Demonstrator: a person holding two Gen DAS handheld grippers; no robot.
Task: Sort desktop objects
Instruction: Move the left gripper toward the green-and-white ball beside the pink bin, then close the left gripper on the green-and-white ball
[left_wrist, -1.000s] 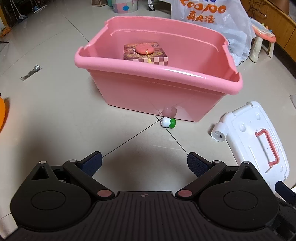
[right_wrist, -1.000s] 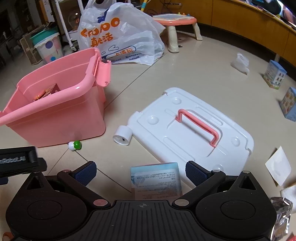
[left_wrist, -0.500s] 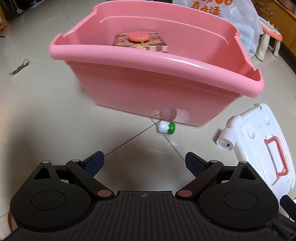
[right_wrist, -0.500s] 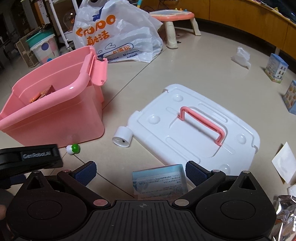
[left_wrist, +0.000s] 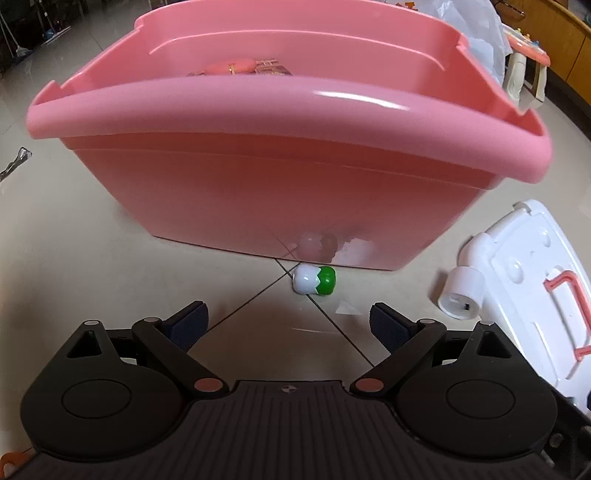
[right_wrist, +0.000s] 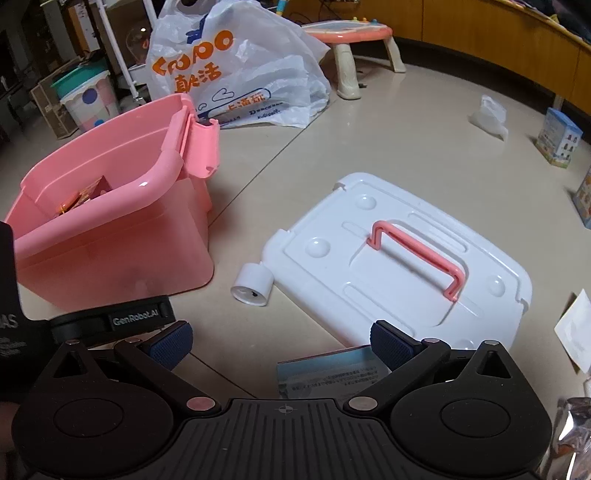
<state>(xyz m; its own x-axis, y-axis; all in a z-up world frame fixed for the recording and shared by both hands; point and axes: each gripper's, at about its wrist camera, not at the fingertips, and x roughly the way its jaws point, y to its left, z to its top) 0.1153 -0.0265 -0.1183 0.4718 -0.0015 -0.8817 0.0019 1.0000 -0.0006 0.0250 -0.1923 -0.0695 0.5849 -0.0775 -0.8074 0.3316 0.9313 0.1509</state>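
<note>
While the pink bin (left_wrist: 280, 177) took up only the upper middle of the left wrist view a second ago, it now fills most of the upper frame, its near rim arching across from left to right, so the left hand-held gripper (left_wrist: 289, 325) has come much closer and lower. Its fingers stand wide apart with nothing between them, as before. The small white and green toy (left_wrist: 314, 283) lies on the floor just ahead of the fingers, slightly right of centre, right at the foot of the bin wall; earlier it sat far smaller, in mid frame. At the right edge the white cap (left_wrist: 461, 297) rests beside the corner of the white lid (left_wrist: 532, 280) with its pink handle, both larger than before.

In the right wrist view, going from the left, the pink bin (right_wrist: 110, 258) sits at middle left, and the black body of the left hand-held gripper (right_wrist: 110, 321) now reaches in front of its lower wall, further into frame than a second ago, covering the spot where the toy showed. The white cap (right_wrist: 253, 284) lies at centre, touching or just beside the white lid (right_wrist: 399, 266), which spreads to the right. The right hand-held gripper (right_wrist: 280, 345) is wide open and empty, with a pale blue card (right_wrist: 328, 376) on the floor at bottom centre, nearer its right finger. A printed plastic bag (right_wrist: 236, 66) lies at upper centre.
</note>
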